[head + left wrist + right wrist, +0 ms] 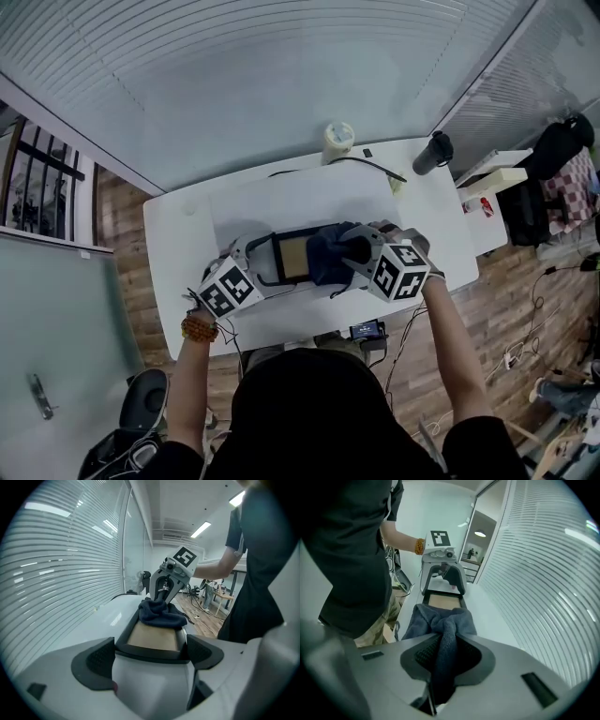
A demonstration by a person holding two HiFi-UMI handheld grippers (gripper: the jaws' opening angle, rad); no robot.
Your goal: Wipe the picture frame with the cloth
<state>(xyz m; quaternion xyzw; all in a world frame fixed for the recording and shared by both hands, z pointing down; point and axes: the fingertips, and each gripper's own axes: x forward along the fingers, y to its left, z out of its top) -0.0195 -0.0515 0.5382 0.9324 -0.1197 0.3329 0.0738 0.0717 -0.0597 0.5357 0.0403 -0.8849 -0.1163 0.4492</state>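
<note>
Frame (292, 259) lies on the table (178, 234), one end clamped in my left gripper (149, 654) to steady it, while my right gripper (445, 658) pinches the cloth (440, 618) bunched on the frame's other end for wiping

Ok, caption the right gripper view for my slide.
Right gripper pinches a dark cloth lying on the picture frame, which the left gripper grips.
</note>
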